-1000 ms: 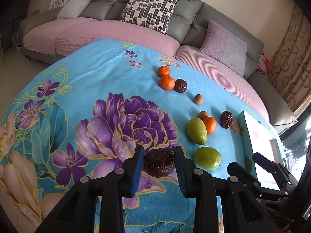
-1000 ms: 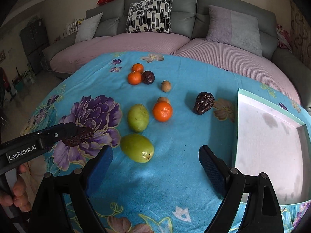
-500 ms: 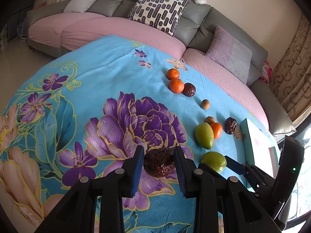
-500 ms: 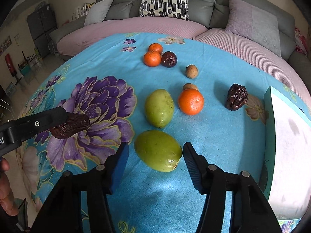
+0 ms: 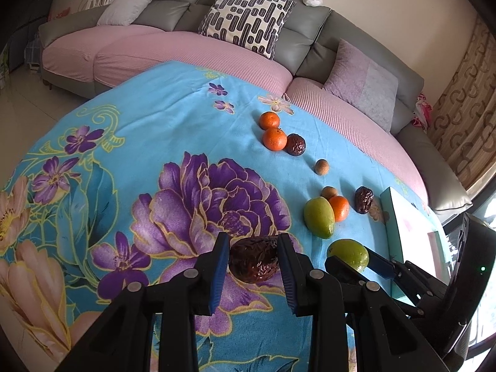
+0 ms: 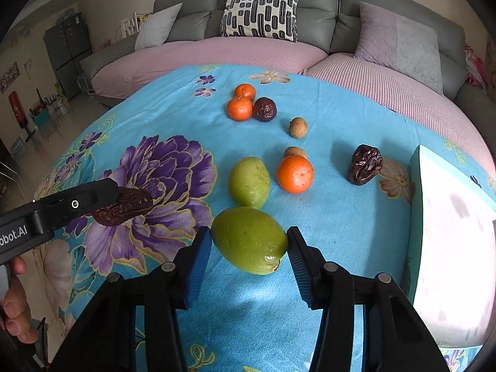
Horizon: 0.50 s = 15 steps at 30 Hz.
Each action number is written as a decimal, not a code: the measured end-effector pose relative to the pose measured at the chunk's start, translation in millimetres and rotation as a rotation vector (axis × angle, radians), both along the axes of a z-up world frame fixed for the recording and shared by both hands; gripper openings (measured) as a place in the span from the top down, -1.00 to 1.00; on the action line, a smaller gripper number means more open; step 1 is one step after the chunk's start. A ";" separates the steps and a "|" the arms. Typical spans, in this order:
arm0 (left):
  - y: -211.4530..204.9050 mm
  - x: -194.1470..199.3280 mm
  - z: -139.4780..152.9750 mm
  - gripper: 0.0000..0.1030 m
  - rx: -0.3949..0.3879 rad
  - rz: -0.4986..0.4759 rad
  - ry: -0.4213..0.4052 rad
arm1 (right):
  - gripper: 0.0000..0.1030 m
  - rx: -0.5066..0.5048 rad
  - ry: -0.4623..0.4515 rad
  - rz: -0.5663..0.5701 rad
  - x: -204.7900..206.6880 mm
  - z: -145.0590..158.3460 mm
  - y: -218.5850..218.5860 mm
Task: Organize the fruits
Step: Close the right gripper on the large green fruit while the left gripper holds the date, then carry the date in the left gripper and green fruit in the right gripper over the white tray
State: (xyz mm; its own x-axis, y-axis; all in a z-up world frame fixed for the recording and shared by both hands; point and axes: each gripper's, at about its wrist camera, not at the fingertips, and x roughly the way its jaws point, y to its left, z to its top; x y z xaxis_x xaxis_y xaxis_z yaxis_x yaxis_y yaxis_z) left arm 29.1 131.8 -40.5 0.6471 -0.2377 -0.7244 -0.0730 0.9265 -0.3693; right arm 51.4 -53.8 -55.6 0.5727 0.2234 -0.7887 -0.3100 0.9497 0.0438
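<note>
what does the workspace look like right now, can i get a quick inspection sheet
surface: table under a blue floral cloth, fruit loose on it
job's things: three oranges, nearest one; two loose dates; two small brown fruits; green fruit; tray at the right edge, nothing in it
clutter: nothing seen
grippers: left gripper shut on a held date, lifted off the cloth; right gripper around the near green fruit, contact with the pads cannot be told
cables: nothing seen
surroundings: sofa with cushions behind the table, plush toy on top, curtain at right
</note>
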 end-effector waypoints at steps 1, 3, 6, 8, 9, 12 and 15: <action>-1.8 0.4 1.9 0.35 -0.002 -0.006 -0.002 | 0.00 0.002 -0.008 -0.006 -0.6 4.0 -2.3; -6.3 2.7 6.5 0.35 0.003 -0.018 -0.003 | 0.00 0.006 -0.022 -0.024 -0.9 12.4 -9.2; -13.8 7.8 15.5 0.35 0.021 -0.032 -0.005 | 0.00 0.010 -0.055 -0.063 1.1 28.4 -24.3; -17.8 11.5 24.9 0.35 0.024 -0.041 -0.018 | 0.00 0.014 -0.079 -0.092 3.0 39.2 -36.4; -20.3 13.4 30.5 0.35 0.029 -0.044 -0.027 | 0.00 0.017 -0.089 -0.109 4.3 43.9 -43.6; -31.0 20.2 49.4 0.35 0.052 -0.063 -0.064 | 0.00 0.031 -0.108 -0.175 9.3 55.7 -68.5; -46.5 30.1 66.4 0.35 0.053 -0.101 -0.109 | 0.00 0.029 -0.118 -0.251 16.3 63.8 -97.2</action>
State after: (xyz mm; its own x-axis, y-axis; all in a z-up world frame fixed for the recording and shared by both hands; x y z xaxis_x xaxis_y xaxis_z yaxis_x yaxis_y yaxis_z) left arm 59.2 85.3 26.0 0.6969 -0.2692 -0.6647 0.0597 0.9454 -0.3203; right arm 67.7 -151.0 8.2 0.7004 0.0840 -0.7088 -0.0694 0.9964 0.0495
